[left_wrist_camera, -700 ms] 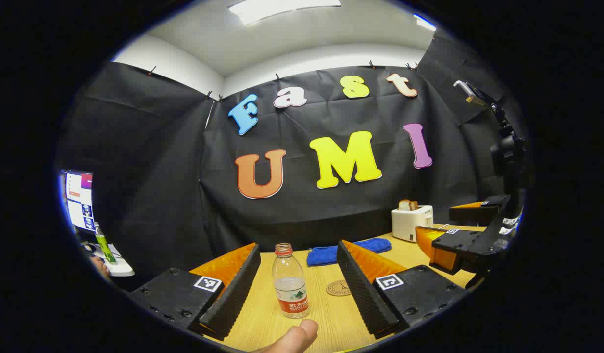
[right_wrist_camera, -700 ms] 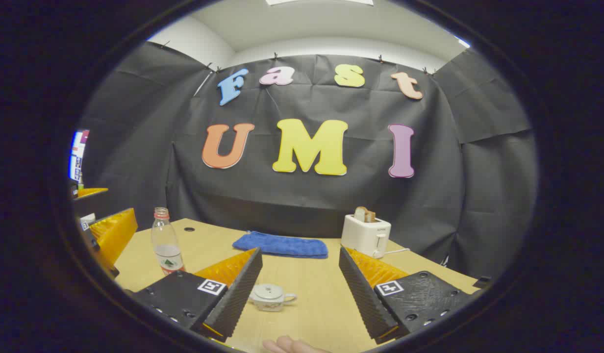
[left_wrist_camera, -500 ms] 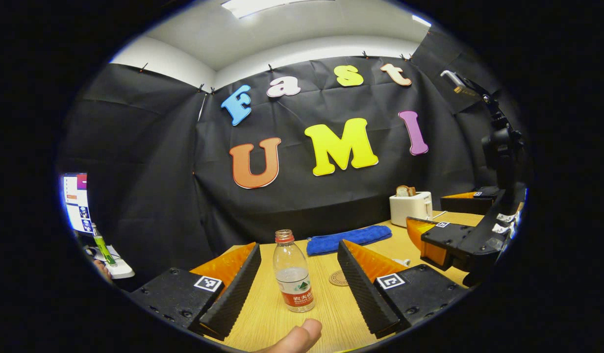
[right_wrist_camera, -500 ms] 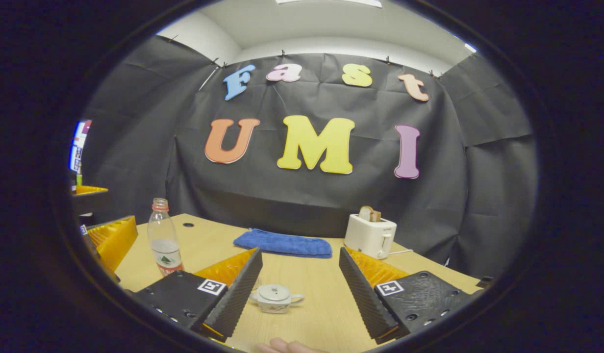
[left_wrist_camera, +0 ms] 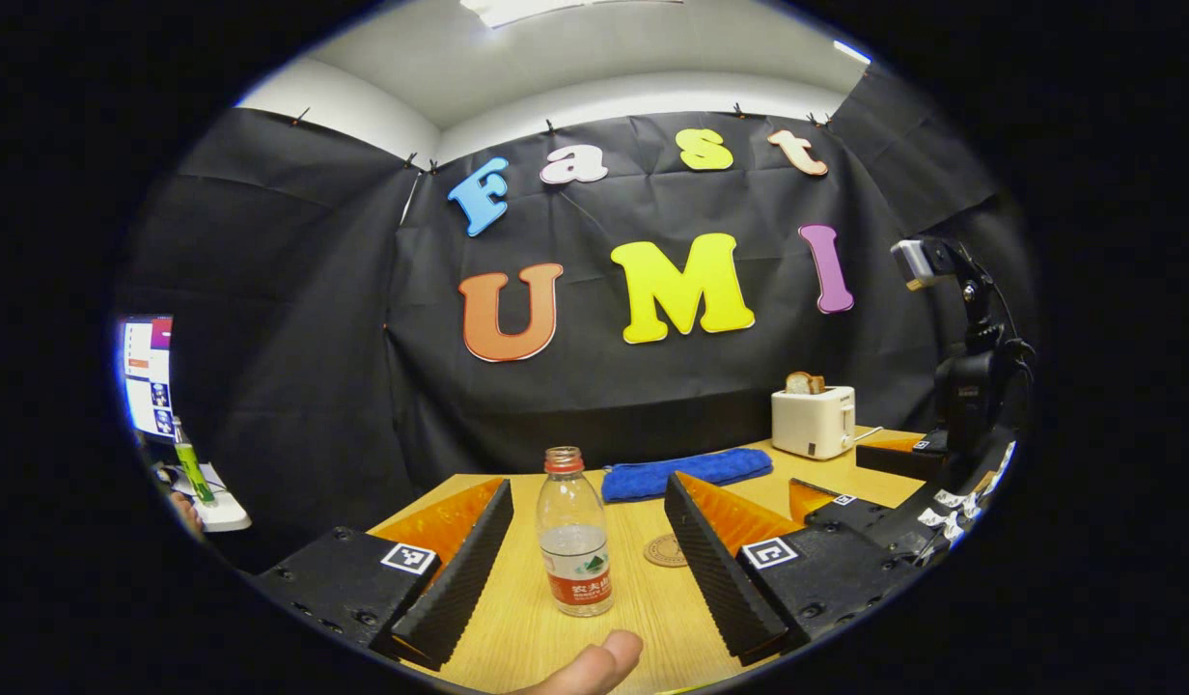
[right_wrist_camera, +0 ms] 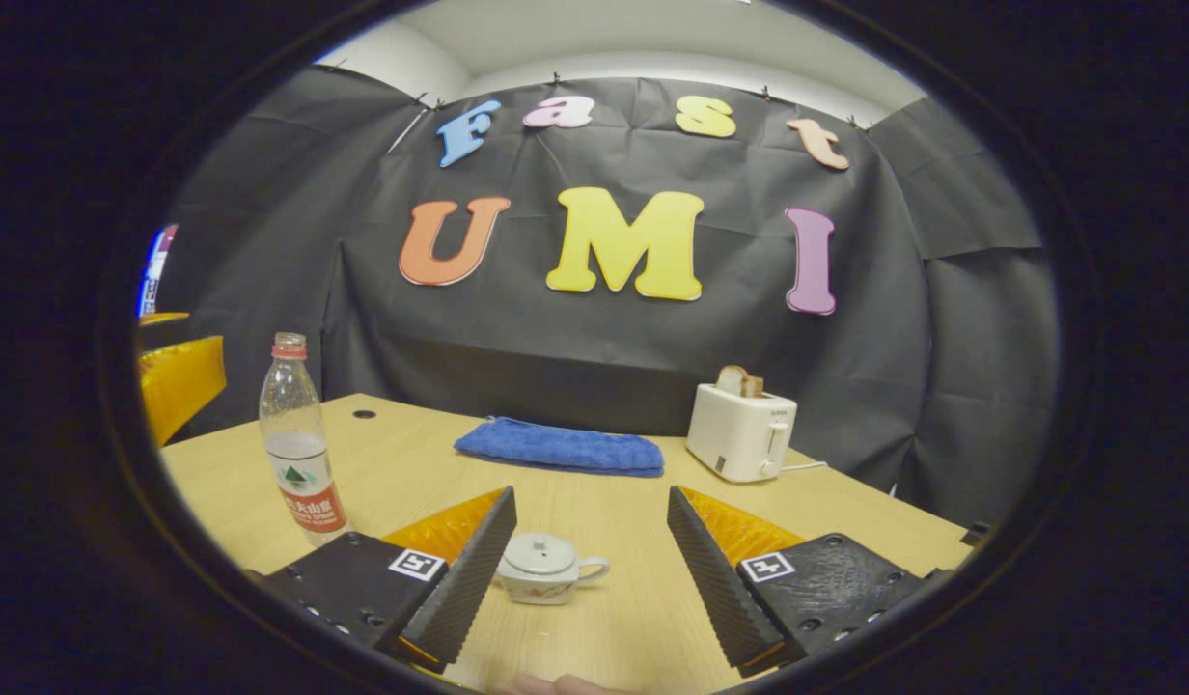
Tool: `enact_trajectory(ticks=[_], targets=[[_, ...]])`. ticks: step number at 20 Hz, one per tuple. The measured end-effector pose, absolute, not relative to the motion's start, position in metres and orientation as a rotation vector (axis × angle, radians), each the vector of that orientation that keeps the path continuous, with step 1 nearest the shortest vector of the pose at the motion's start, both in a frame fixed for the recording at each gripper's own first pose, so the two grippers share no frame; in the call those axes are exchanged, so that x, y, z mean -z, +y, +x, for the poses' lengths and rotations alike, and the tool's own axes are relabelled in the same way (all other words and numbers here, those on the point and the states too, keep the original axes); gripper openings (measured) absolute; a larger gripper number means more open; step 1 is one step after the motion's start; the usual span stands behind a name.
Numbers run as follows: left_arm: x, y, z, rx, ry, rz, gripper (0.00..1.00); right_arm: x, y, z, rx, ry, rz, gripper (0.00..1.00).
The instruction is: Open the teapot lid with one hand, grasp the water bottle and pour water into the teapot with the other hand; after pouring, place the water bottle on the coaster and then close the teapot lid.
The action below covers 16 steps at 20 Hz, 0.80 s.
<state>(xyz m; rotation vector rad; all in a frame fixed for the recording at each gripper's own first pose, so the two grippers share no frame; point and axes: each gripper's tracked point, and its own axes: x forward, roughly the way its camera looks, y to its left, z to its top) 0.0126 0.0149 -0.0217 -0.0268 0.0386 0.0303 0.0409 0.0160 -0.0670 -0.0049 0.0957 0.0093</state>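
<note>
Left gripper view, left gripper (left_wrist_camera: 587, 560) spread wide, water bottle (left_wrist_camera: 574, 547) upright on the desk (left_wrist_camera: 517, 627) between its fingers untouched, coaster (left_wrist_camera: 665, 550) just beyond, right gripper view, right gripper (right_wrist_camera: 590, 569) spread, lidded teapot (right_wrist_camera: 544, 568) between its fingers, nearer the left one, bottle far left.

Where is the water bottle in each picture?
Left gripper view: the water bottle stands low in the middle, between that gripper's two open fingers.
Right gripper view: it stands at the left, on the table.
Shared landmark: the blue towel lies behind it in both.
</note>
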Motion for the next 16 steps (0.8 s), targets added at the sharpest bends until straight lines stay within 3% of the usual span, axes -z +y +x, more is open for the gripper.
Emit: enact_trajectory(ticks=[13, 16], targets=[[0.034, 0.013, 0.017, -0.003, 0.100, -0.140, 0.99, 0.110, 0.031, 0.085, -0.055, 0.158, -0.010, 0.93], [0.041, 0.012, 0.018, 0.001, 0.118, -0.148, 0.99, 0.118, 0.035, 0.091, -0.071, 0.182, 0.000, 0.65]])
